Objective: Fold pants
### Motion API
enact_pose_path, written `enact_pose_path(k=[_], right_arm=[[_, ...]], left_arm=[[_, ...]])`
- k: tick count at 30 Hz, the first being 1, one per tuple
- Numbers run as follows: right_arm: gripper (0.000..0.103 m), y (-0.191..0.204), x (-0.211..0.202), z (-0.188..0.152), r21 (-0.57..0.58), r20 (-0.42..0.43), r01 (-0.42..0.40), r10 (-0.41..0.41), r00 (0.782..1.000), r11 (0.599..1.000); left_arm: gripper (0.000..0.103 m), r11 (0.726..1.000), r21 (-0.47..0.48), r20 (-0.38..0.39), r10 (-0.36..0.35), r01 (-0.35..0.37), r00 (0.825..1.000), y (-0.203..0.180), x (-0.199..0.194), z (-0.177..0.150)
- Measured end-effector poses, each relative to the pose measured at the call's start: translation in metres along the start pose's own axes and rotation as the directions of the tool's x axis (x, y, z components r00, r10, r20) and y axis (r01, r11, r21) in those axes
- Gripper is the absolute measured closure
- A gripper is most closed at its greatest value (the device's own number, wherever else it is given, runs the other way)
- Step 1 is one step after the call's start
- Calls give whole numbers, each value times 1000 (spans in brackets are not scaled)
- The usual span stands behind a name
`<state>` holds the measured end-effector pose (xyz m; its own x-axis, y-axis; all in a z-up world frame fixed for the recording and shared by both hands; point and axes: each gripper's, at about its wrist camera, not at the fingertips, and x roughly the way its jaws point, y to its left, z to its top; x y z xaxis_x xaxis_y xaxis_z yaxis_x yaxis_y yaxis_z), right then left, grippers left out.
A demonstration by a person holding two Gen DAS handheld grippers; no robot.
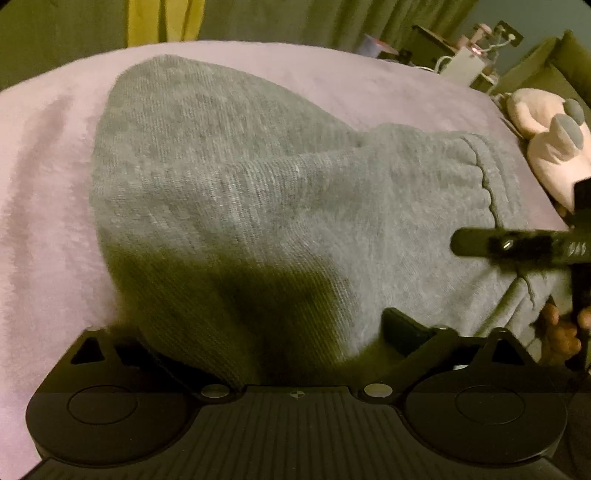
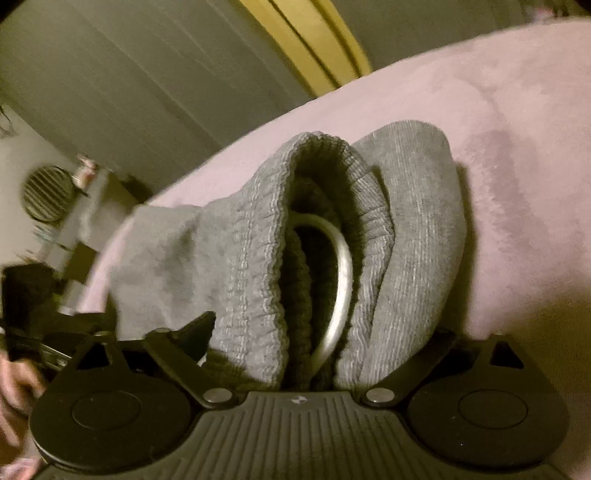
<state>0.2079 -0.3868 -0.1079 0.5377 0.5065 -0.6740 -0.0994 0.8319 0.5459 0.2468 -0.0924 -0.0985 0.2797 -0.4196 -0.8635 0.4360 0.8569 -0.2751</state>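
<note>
Both grippers are being pressed into a pair of grey knitted pants (image 1: 258, 192) that is being laid out on a pink blanket (image 1: 44, 177) covering a bed. In the left wrist view, the left gripper (image 1: 255, 343) is buried in shadowed cloth at the near edge of the pants; its fingers are closed in on a bunch of fabric, so the cloth is being gripped, apparently to lift that edge for a fold. To the right in the same view, the right gripper (image 1: 480, 243) is being held across the pants near the gathered waistband seam.

In the right wrist view, the right gripper (image 2: 295, 354) is being clamped on the ribbed elastic waistband (image 2: 266, 236), which is bunched up and gaping open between the fingers; a pale drawstring (image 2: 343, 266) is looping out of the opening. The waistband is probably being held so that both ends of the pants can be carried together.

A plush toy (image 1: 546, 136) is lying at the far right, beside the pants but apart from them. Green curtains (image 1: 74, 29) are hanging beyond the bed.
</note>
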Motion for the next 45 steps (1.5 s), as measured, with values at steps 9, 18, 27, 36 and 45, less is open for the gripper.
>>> enact_pose_path(k=[9,18,27,36,45], right_arm=[[25,9,-10,-11,-59,19,57,-56,998,997],[4,-12,-4,0,14,-22,-32,32,999,999],[39,36,-21,-15,-57,95,145,-140,986,988],[41,70,-48,12,-45,197,80,-69,978,996],[41,67,-20,70,-7,231,96,-92,969,995]], left_arm=[[25,998,-38,47,-46,48,998,9,-11,-6],[0,972,-194,19,-129,130,991,27,9,7],[58,992,-121,93,28,-17,995,-7,-18,3],[60,985,-170,219,9,29,976,-7,-57,20],[60,975,-220,267,71,-11,961,14,-54,70]])
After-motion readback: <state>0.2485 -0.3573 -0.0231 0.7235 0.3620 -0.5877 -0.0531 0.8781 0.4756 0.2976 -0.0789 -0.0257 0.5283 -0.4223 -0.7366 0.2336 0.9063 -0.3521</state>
